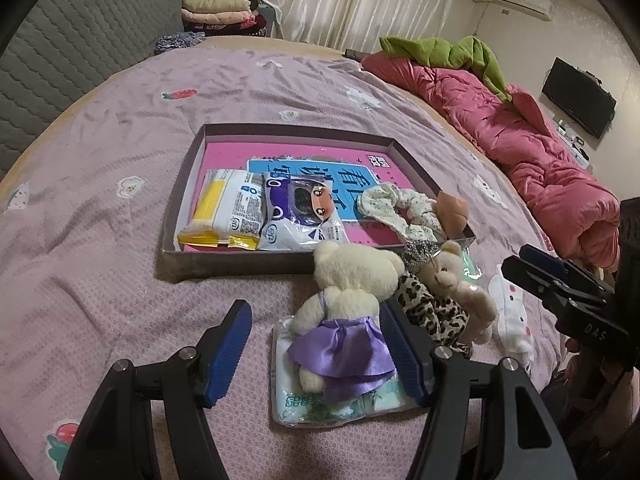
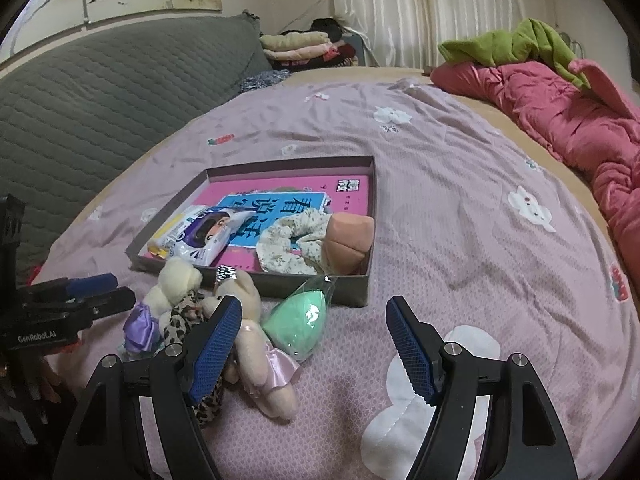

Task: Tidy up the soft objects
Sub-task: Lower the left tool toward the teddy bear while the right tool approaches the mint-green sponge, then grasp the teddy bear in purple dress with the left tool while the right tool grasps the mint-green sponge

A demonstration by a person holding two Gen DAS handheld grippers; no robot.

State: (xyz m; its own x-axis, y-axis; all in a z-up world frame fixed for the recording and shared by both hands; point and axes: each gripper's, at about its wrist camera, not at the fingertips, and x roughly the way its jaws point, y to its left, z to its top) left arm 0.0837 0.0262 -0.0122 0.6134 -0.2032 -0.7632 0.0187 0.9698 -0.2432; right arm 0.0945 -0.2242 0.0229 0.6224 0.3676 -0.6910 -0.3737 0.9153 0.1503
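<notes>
A: What is the biggest thing here?

B: One bed [image 1: 120, 184] with a mauve cover, and one red quilt [image 1: 532, 152] bunched along its far side with one green garment [image 1: 448, 54] on top. A pile of folded clothes [image 1: 224, 14] sits beyond the bed.

A: And on the cover?

B: One shallow box [image 1: 236, 264], open on top. Inside it lie one pink book [image 1: 280, 156], two packs of tissues [image 1: 228, 208] side by side at its left, one flowered scrunchie [image 1: 400, 210] and one peach pad [image 1: 454, 208] at its right corner.

A: Outside the box?

B: Two toy bears just in front of it, touching: a cream bear [image 1: 348, 300] in a purple skirt, lying on one more flat pack of tissues [image 1: 304, 404], and a tan bear [image 2: 256, 344] in a pink skirt. A leopard scrunchie [image 1: 432, 312] lies between them. One green sponge [image 2: 304, 322] in clear wrap leans at the box wall.

A: The tools?

B: The left gripper [image 1: 316, 352] stands wide, its blue pads on either side of the cream bear's skirt; the right pad looks close against it, the left pad clear. The right gripper [image 2: 316, 348] is also wide and holds nothing; its left finger crosses in front of the tan bear, and whether it touches I cannot tell.
</notes>
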